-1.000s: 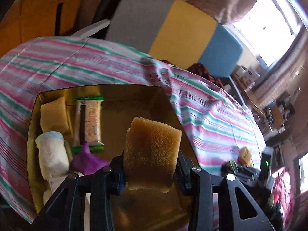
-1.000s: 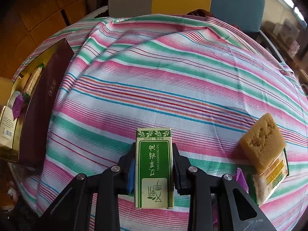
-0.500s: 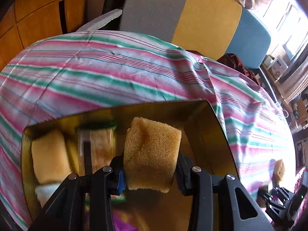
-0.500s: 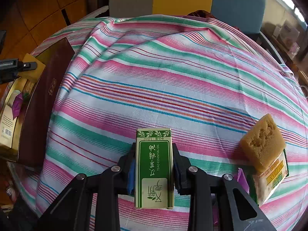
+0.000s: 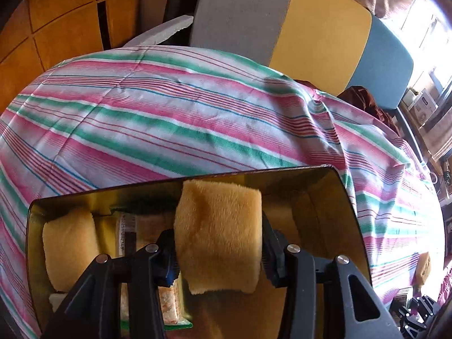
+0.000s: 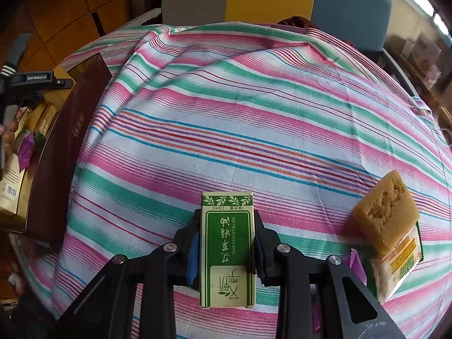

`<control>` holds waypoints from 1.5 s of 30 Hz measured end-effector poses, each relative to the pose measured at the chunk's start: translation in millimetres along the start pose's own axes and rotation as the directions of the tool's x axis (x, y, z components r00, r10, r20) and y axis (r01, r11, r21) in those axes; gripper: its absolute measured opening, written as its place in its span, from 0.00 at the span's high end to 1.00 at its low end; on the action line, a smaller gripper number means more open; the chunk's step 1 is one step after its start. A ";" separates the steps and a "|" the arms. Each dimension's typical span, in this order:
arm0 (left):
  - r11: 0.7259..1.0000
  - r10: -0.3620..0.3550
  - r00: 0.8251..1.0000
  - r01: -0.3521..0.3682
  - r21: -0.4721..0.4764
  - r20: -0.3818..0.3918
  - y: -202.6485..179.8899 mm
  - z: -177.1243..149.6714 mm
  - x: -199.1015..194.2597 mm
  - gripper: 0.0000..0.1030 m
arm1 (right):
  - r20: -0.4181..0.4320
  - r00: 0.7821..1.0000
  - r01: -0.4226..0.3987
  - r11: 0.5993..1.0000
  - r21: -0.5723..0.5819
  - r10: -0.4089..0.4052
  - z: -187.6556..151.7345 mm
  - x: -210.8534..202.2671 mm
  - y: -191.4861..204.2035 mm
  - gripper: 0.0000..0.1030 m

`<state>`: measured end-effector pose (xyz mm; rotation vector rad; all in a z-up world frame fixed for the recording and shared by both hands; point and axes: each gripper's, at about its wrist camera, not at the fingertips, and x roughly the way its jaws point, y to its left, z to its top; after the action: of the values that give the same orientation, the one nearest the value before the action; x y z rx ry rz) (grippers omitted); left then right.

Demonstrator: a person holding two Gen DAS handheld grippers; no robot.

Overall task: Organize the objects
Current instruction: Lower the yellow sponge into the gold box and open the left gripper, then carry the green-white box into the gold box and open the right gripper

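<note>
My left gripper (image 5: 219, 240) hangs over the open gold-lined box (image 5: 333, 212) with a yellow sponge (image 5: 217, 214) between its pads. The jaws are opening, and the sponge has swelled wider but still touches both pads. Inside the box lie another yellow sponge (image 5: 70, 251) and a wrapped snack bar (image 5: 166, 308). My right gripper (image 6: 227, 226) is shut on a green and cream essential oil carton (image 6: 227, 251), held over the striped tablecloth (image 6: 254, 113). From the right wrist view the box's maroon side (image 6: 65, 155) is at far left.
On the cloth to the right of my right gripper, a brown sponge (image 6: 385, 217) rests on a snack packet (image 6: 398, 265), beside a purple wrapper (image 6: 356, 265). Grey, yellow and blue chair backs (image 5: 319, 36) stand behind the table. A hand (image 6: 11, 130) holds the left gripper.
My left gripper has swung in lower over the box, so the box's far wall fills more of its view. The sponge between its pads has widened. The right gripper and its carton have not moved.
</note>
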<state>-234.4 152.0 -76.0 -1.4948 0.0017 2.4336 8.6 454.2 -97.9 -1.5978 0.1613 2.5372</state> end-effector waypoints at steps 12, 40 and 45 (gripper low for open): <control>0.997 0.054 0.996 -0.058 0.050 0.075 5.4 -7.9 -33.5 0.39 | 0.002 1.000 0.001 1.000 -0.004 -0.001 -0.1 0.0 0.0 0.69; 0.990 -0.030 0.958 -0.010 0.139 0.285 10.4 -123.4 -156.3 0.37 | 0.040 0.999 -0.024 0.995 0.094 0.020 11.2 -13.7 18.6 0.70; 0.996 -0.049 0.957 0.024 0.091 0.286 35.5 -131.4 -162.8 0.37 | 0.099 0.988 -0.126 0.991 0.047 0.121 36.4 -41.2 68.7 0.70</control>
<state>-59.3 59.5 0.2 -1.0838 0.0194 2.5622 -18.1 390.0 -43.9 -1.4868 0.3237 2.6719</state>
